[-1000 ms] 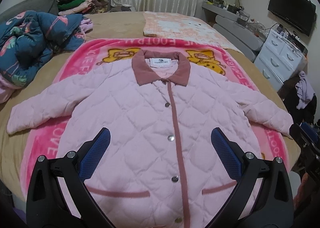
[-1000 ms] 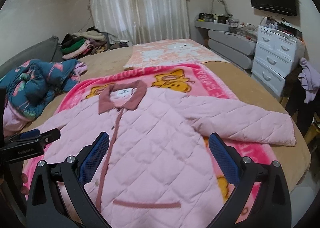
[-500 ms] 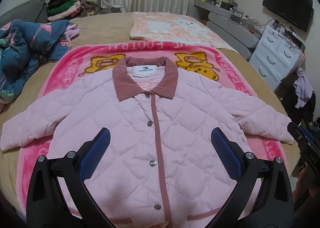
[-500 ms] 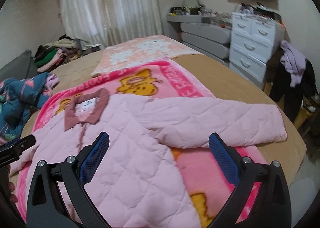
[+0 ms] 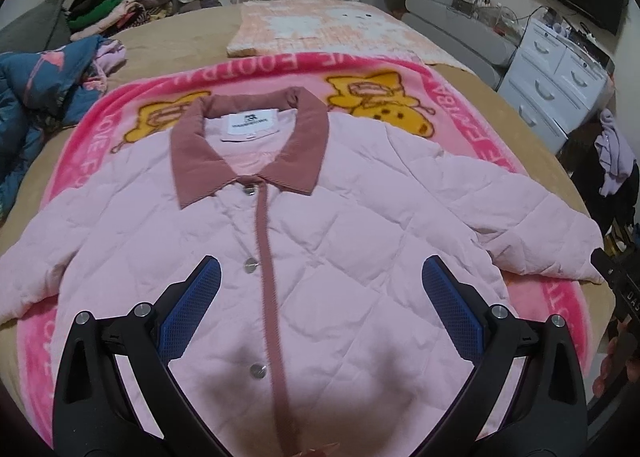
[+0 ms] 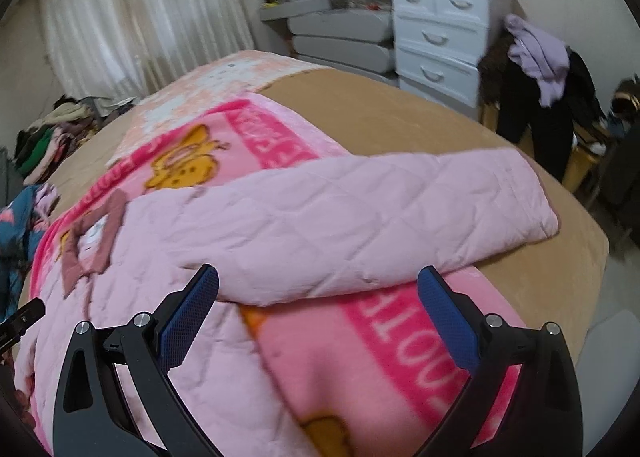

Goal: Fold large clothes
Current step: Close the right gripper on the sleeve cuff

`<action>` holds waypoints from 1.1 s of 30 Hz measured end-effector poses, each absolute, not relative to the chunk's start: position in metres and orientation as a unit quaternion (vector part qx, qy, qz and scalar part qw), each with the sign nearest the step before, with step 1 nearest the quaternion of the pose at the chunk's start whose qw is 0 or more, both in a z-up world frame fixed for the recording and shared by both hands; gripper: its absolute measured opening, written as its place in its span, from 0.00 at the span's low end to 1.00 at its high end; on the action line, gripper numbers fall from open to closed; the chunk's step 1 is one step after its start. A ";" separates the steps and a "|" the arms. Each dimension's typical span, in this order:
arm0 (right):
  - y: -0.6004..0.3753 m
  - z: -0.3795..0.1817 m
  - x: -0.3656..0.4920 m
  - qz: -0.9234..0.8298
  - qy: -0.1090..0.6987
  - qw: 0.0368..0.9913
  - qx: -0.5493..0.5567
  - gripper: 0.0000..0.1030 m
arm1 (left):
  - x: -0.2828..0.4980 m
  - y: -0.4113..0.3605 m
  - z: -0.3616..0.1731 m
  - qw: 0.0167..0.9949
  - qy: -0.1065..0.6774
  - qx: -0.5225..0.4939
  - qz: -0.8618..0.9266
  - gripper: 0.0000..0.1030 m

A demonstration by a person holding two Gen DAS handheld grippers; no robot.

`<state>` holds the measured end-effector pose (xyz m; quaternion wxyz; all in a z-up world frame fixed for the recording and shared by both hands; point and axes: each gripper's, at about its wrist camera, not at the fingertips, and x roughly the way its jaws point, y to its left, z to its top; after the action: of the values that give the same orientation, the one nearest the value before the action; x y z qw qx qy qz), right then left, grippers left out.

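A pale pink quilted jacket lies spread flat, front up, on a bright pink blanket that covers part of a tan bed. It has a dusty rose collar, a matching strip down the snapped front with silver buttons, and a white label inside the neck. Both sleeves stretch out sideways; the one seen from the right wrist view ends over the blanket's edge, its cuff on the tan bed. The left gripper hangs above the jacket's chest, jaws spread wide and holding nothing. The right gripper hovers over that sleeve's lower edge and the blanket, jaws also released, gripping nothing.
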<state>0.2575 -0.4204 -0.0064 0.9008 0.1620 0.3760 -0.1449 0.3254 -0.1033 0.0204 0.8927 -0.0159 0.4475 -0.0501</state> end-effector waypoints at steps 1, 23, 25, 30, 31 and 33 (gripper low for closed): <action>-0.428 -0.013 0.258 -0.149 0.379 0.897 0.171 0.96 | 0.330 -0.108 0.016 0.893 0.447 -0.011 -0.047 0.92; -0.582 -0.114 0.248 -0.249 0.402 0.799 0.370 0.96 | 0.394 -0.173 -0.051 0.869 0.490 0.009 -0.061 0.92; -0.597 -0.120 0.254 -0.254 0.389 0.793 0.395 0.96 | 0.401 -0.177 -0.053 0.870 0.490 0.014 -0.058 0.92; -0.628 -0.125 0.270 -0.250 0.335 0.796 0.438 0.95 | 0.406 -0.180 -0.054 0.866 0.497 0.016 -0.049 0.92; -0.632 -0.125 0.273 -0.251 0.325 0.796 0.445 0.88 | 0.406 -0.179 -0.053 0.864 0.500 0.019 -0.047 0.92; -0.633 -0.122 0.276 -0.251 0.313 0.801 0.445 0.59 | 0.403 -0.175 -0.050 0.859 0.510 0.028 -0.043 0.92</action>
<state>0.2758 -0.6333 -0.1220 0.8008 0.4450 0.3130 -0.2505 0.4033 -0.1752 -0.0503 0.8588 0.0277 0.5099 -0.0426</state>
